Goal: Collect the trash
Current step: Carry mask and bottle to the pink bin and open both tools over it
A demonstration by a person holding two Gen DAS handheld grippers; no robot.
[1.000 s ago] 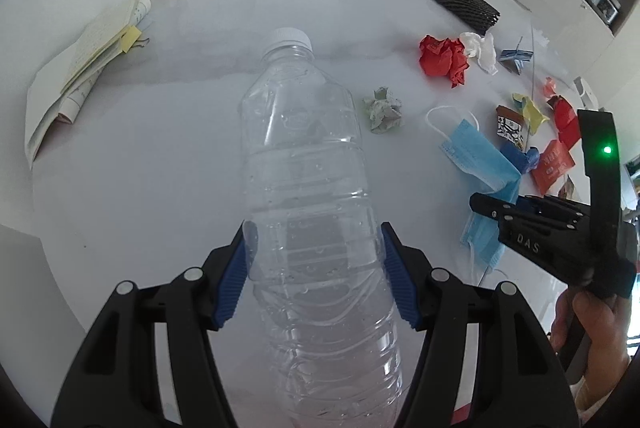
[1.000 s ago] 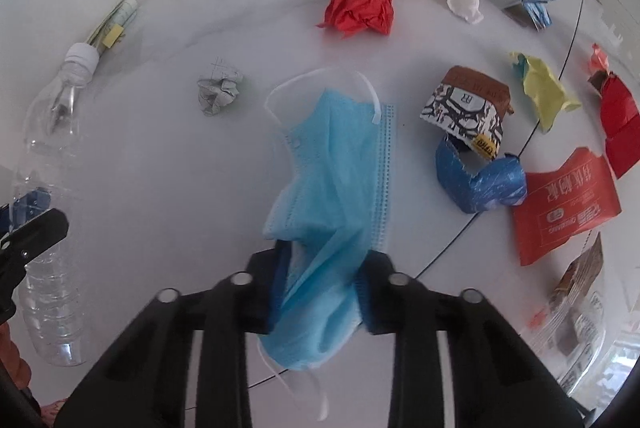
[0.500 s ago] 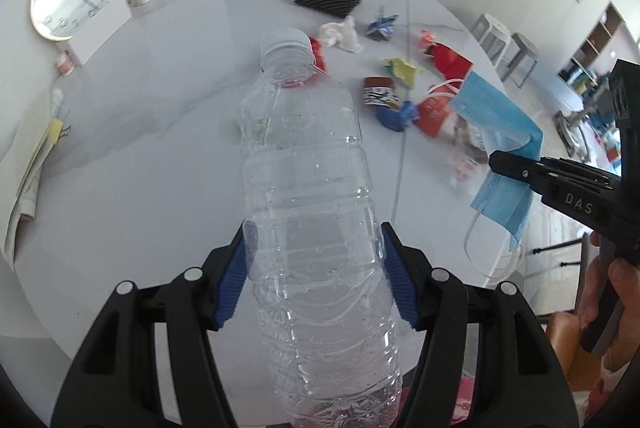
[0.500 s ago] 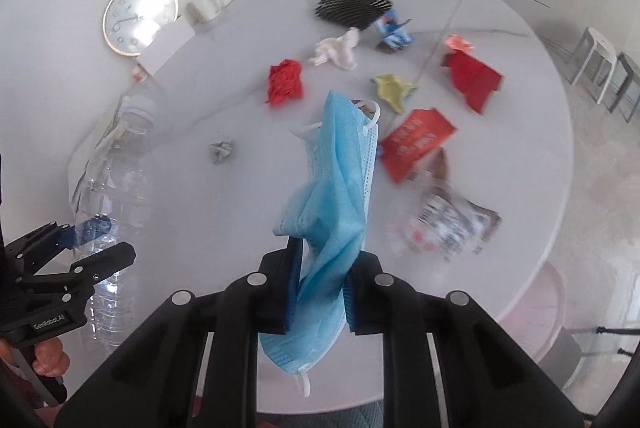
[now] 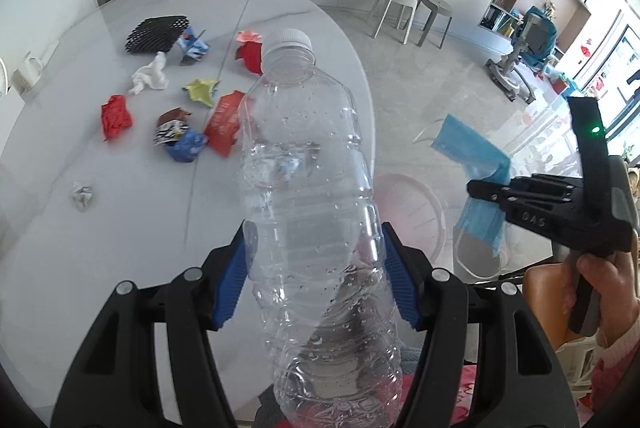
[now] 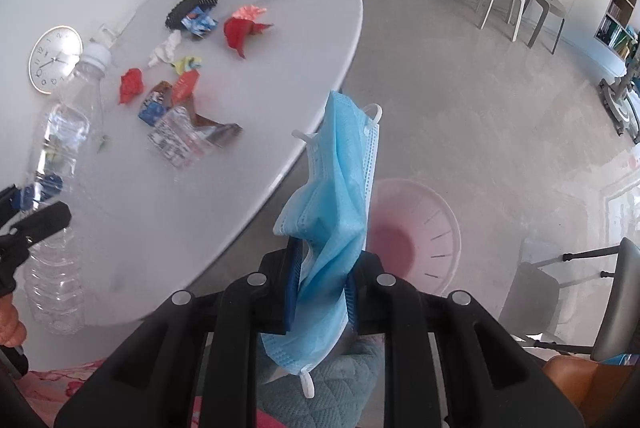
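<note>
Two pieces of litter are lifted and carried clear of the white table (image 5: 120, 236); none is seen inside the pink basket (image 6: 432, 228) on the floor, which lies just beyond the right gripper (image 6: 322, 288) and to the right of the left gripper (image 5: 314, 276). Much remains: to the left of both grippers, on the table, lie a black mesh sleeve (image 5: 156, 32), red crumpled paper (image 5: 115, 116), a red packet (image 5: 225, 128), white tissue (image 5: 150, 78) and a small grey paper ball (image 5: 82, 194). The left gripper clamps a clear plastic bottle (image 5: 312, 188), capped, dented, beaded with droplets, at mid-body. The right gripper is pinched tight on a blue face mask (image 6: 340, 188), creased, its white ear loops dangling.
</note>
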